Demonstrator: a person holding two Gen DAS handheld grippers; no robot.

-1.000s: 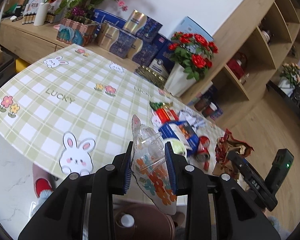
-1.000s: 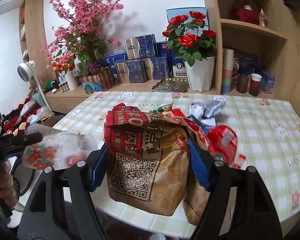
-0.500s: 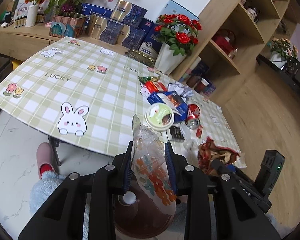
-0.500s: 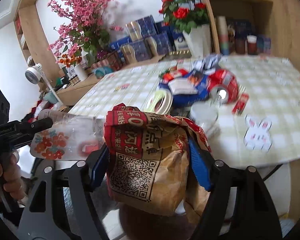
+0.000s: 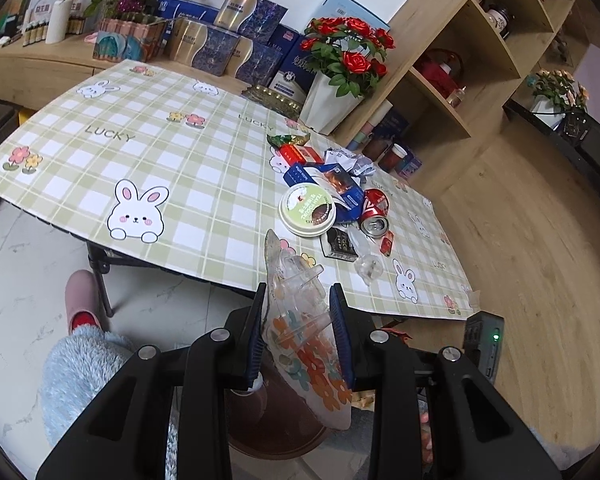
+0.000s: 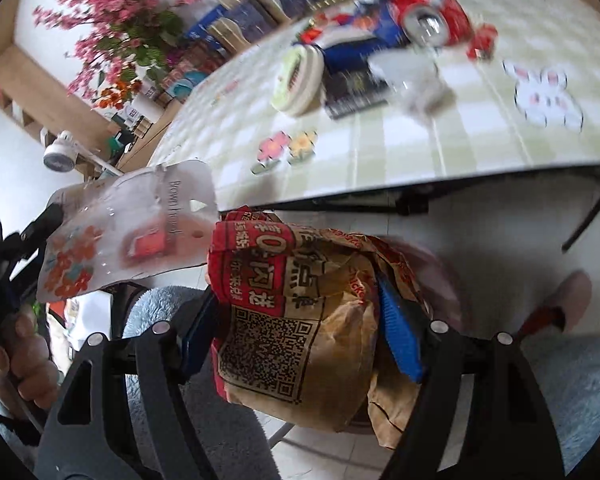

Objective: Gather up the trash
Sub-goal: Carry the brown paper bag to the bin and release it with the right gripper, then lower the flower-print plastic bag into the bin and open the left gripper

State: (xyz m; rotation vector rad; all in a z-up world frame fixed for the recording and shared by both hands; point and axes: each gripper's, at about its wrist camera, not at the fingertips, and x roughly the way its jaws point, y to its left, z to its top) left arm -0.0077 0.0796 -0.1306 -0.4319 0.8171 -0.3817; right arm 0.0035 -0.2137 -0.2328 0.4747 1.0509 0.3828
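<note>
From the left wrist we look down past the near edge of the table toward its far shelves; from the right wrist, tilted and blurred, we sit lower beside that edge; both show the can

The green-checked, rabbit-printed desk carries a round green-lidded tub, crushed red can, blue wrapper and black packet.

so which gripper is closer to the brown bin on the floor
Neither clearly. The left gripper, clamping the clear floral packet, hangs directly above the brown bin. The right gripper, clamping the brown paper bag, is below the table edge; the bag hides the bin there.
</note>
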